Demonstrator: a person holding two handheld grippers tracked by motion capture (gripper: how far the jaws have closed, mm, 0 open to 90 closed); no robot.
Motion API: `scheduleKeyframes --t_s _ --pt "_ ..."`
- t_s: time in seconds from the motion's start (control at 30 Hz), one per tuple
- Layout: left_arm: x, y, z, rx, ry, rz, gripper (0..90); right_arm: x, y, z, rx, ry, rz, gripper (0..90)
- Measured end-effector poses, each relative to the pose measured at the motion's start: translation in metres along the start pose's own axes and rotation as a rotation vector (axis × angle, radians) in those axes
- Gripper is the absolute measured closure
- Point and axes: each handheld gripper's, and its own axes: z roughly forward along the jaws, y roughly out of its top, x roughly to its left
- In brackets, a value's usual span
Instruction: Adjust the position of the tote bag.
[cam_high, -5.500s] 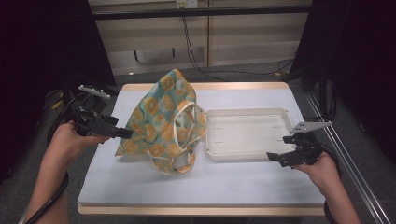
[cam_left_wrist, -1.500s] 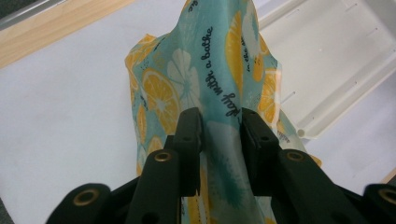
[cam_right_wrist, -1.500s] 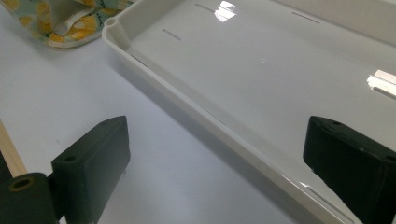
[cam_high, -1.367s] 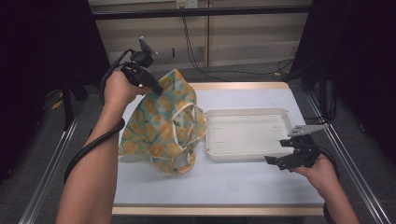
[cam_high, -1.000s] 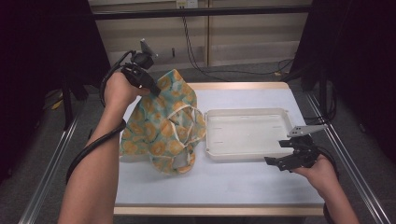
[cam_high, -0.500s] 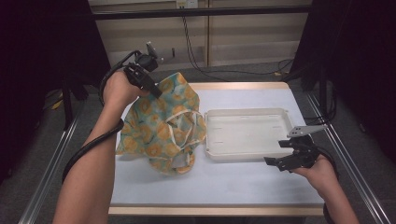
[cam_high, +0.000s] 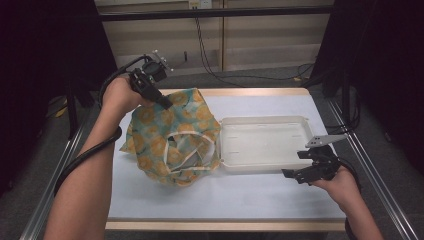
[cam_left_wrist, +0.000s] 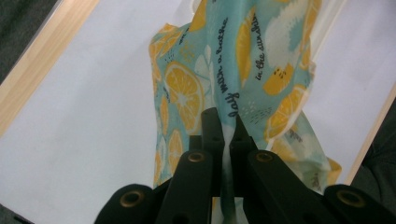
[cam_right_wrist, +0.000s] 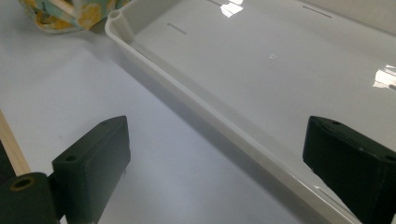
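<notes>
1. Fabric printed with orange slices on a teal ground forms the bag (cam_high: 170, 135), which is the work item; it sits on the left half of the desk (cam_high: 150, 200), partly lifted, with its lower folds and pale handles resting on the white surface.
2. Left claw (cam_high: 164, 103): clamped on the upper edge of the bag. In the left gripper view the two jaws stand nearly together with a thin fold of cloth between them, and the bag (cam_left_wrist: 243, 74) hangs away from the claw (cam_left_wrist: 224, 128) toward the desk.
3. Right claw (cam_high: 295, 175): spread wide and holding nothing. It sits low over the desk, just outside the near right edge of the white tray (cam_high: 300, 120). In the right gripper view the tray rim (cam_right_wrist: 196, 107) runs between the two separated jaws of the claw (cam_right_wrist: 215, 154), and a corner of the bag (cam_right_wrist: 70, 16) lies close to the tray's near left corner.
4. Tray condition: empty. Bag and tray appear to touch at the tray's left end.
5. Step in hand, as judged: raising the bag by its top edge to open or reposition it, probably for transfer toward the tray.
6. Next move calls for: a firm hold at the left claw, enough height to free the lower folds from the desk, and a second grasp by the right claw on a free edge or handle.
</notes>
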Motion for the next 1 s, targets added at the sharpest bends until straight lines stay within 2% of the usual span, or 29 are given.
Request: scheduleKeyframes --t_s 0.07,0.17,0.33,0.37,0.43,0.47,0.53,0.57,0.63,0.67,0.73,0.77,0.83,0.9,1.0 --pt "-0.001 0.000 -0.001 -0.003 -0.010 0.045 90.0 0.000 0.000 0.000 -0.001 -0.001 0.003 7.3" --pt "-0.004 0.002 -0.002 0.002 -0.023 0.063 90.0 0.000 0.000 0.001 -0.003 -0.002 0.002 7.3" --pt "-0.009 0.004 0.000 -0.003 -0.045 0.140 90.0 0.000 0.000 0.001 0.001 -0.001 -0.005 7.3" --pt "-0.011 0.004 0.002 -0.012 -0.050 0.139 90.0 0.000 0.000 0.001 0.002 -0.001 -0.004 7.3" --pt "-0.011 0.005 0.003 -0.012 -0.059 0.179 90.0 0.000 0.000 0.002 0.001 -0.005 -0.007 7.2" --pt "-0.012 0.005 0.004 -0.021 -0.065 0.166 90.0 0.000 0.000 0.002 0.001 -0.004 -0.009 7.2" --pt "-0.011 0.004 0.005 -0.004 -0.064 0.171 90.0 0.001 0.000 0.002 0.005 -0.007 -0.005 7.2" --pt "-0.010 0.003 0.005 -0.015 -0.067 0.153 90.0 0.000 0.000 0.002 0.007 0.006 -0.007 7.2" --pt "-0.008 0.001 0.004 -0.014 -0.074 0.162 90.0 0.000 0.000 0.002 0.003 -0.001 -0.005 7.2" --pt "-0.008 -0.001 0.004 -0.027 -0.077 0.152 90.0 0.000 0.000 0.002 0.006 0.000 -0.007 7.2" --pt "-0.008 -0.003 0.003 -0.038 -0.081 0.163 90.0 0.000 0.000 0.002 0.004 -0.006 -0.004 7.2" --pt "-0.009 -0.003 0.003 -0.043 -0.077 0.186 90.0 0.000 0.000 0.002 0.003 0.003 -0.008 7.2" --pt "-0.009 -0.004 0.003 -0.043 -0.086 0.205 90.0 0.001 0.000 0.003 0.006 0.004 -0.011 7.2" --pt "-0.009 -0.004 0.003 -0.041 -0.068 0.197 90.0 0.002 0.000 0.003 0.004 0.003 -0.012 7.2" --pt "-0.009 -0.004 0.004 -0.056 -0.074 0.154 89.7 0.002 0.000 0.003 0.004 -0.004 -0.011 7.2"
